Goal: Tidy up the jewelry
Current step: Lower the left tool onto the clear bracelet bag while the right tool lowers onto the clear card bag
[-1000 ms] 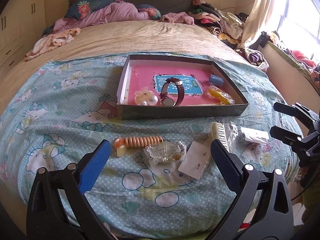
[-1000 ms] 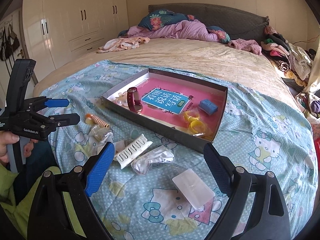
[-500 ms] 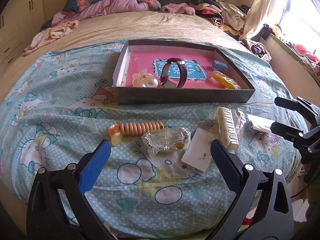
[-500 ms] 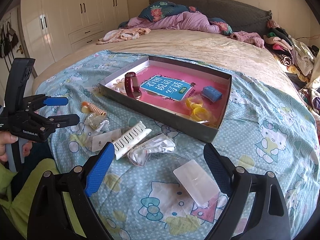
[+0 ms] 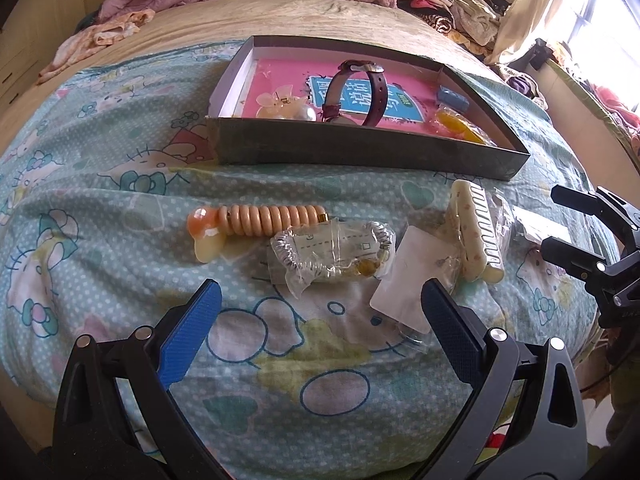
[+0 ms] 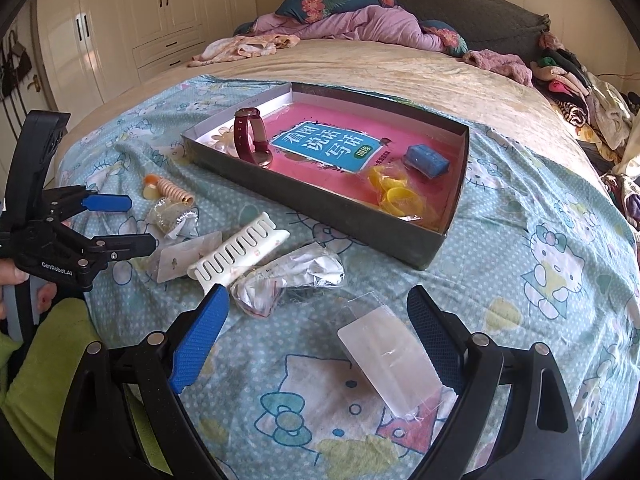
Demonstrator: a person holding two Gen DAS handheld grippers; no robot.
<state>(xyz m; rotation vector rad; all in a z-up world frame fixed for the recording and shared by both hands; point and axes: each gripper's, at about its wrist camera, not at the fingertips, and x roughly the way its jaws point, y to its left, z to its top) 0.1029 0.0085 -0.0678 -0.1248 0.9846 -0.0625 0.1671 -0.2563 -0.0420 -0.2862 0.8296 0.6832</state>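
Observation:
A grey box (image 5: 360, 152) with a pink floor lies on the bedspread and holds a maroon watch (image 5: 360, 92), a flower clip (image 5: 284, 104), a blue block (image 6: 426, 160) and yellow bands (image 6: 396, 196). In front of it lie an orange coil tie (image 5: 256, 220), a bagged bracelet (image 5: 332, 252), an earring card (image 5: 412, 280) and a white claw clip (image 5: 476, 232). My left gripper (image 5: 320, 316) hangs open just short of the bracelet bag. My right gripper (image 6: 316, 320) is open above a clear bagged card (image 6: 392, 364), beside a crumpled bag (image 6: 288, 280).
The Hello Kitty spread (image 6: 540, 264) covers the near end of the bed. Bedding and clothes (image 6: 352, 20) are piled at the headboard, and more clothes (image 6: 580, 92) along the right side. Wardrobes (image 6: 120, 28) stand to the left. A person's green sleeve (image 6: 48, 360) is at the lower left.
Both grippers have sunk toward the bed and tipped further down, so the loose items look nearer and larger. Both pairs of jaws stayed wide, and nothing on the bed moved.

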